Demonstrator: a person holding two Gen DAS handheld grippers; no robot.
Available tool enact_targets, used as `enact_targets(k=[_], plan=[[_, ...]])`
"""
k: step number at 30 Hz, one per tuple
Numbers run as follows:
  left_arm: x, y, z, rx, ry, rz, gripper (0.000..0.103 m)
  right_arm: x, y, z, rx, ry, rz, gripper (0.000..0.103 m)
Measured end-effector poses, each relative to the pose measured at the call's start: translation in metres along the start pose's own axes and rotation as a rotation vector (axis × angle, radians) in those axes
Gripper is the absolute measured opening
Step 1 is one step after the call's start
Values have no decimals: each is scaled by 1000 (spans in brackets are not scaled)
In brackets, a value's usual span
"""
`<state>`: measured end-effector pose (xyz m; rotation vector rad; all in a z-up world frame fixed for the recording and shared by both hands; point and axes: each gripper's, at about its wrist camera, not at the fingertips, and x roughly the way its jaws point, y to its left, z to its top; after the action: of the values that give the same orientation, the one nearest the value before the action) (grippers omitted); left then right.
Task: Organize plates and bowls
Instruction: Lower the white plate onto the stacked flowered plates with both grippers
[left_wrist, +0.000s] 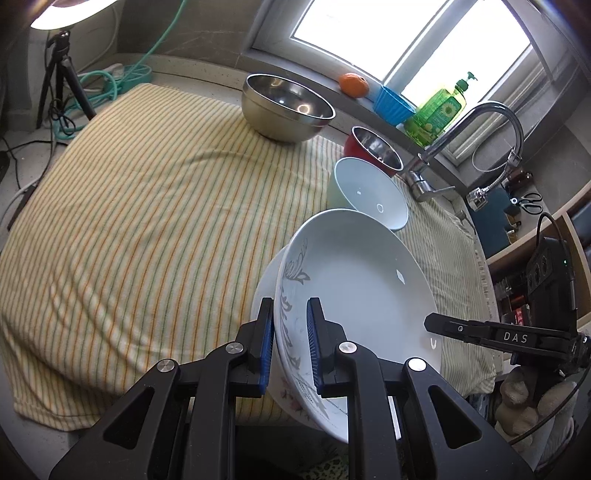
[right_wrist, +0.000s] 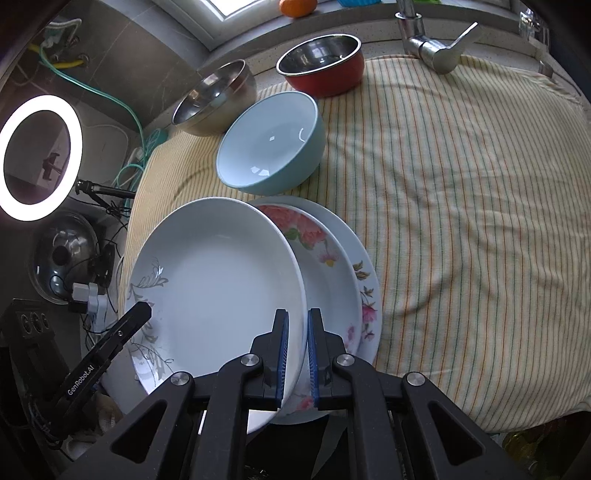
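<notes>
The left gripper and right gripper are each pinching opposite rims of the white deep plate with grey leaf print, fingers nearly closed, tilting it above the pink-flowered white plates beside the pale blue ceramic bowl. Since both are gripping only thin glazed rim, it could slip and chip the stack below.

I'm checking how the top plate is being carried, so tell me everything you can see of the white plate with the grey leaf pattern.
The white plate with the grey leaf pattern is a glossy, deep-welled dish, ceramic by its look, with grey sprigs on one side of its rim. It is tilted over the floral plates stacked on the striped cloth. The left gripper and right gripper each clamp its rim on opposite sides.
</notes>
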<state>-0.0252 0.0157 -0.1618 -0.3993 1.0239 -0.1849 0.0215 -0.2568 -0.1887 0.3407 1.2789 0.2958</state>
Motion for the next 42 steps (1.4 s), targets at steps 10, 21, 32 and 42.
enact_targets(k=[10,21,32,42], plan=[[17,-8,-4,16,41,17,15,0,-15,0,9,6,-16,9],[25,-5,-5,4,54,32,15,6,-13,3,-5,22,-25,9],[30,-9,-5,38,72,37,15,5,-12,2,-1,14,-46,9],[32,-9,-3,62,75,50,15,6,-12,3,-5,10,-60,9]])
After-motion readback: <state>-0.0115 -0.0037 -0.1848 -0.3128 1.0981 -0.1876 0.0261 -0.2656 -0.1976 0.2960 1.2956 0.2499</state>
